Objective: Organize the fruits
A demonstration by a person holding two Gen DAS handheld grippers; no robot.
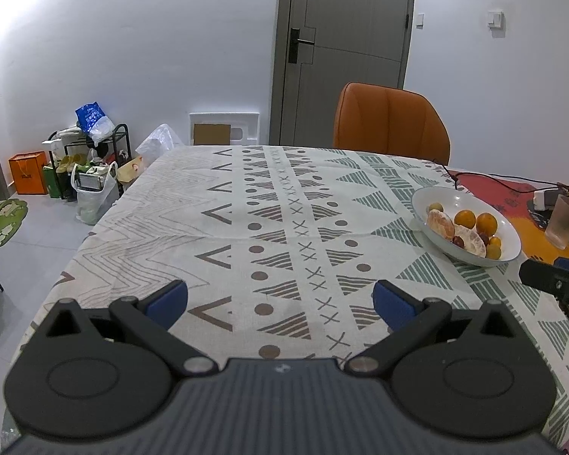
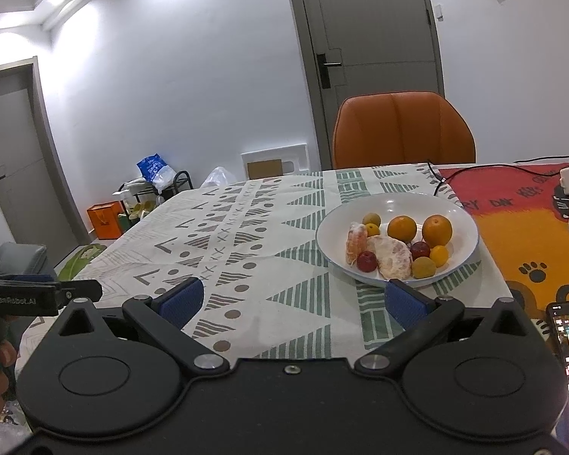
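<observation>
Fruits [image 2: 396, 244] fill a white bowl [image 2: 462, 212] just beyond the right gripper [image 2: 293, 298]; both grippers' fingers [image 1: 392, 303] released, empty. Approach one piece squarely.

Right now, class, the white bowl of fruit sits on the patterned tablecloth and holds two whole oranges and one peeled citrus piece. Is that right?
Not quite: the white bowl holds two peeled citrus pieces, not one. The right wrist view shows both beside the two whole oranges. The tablecloth part is correct.
</observation>
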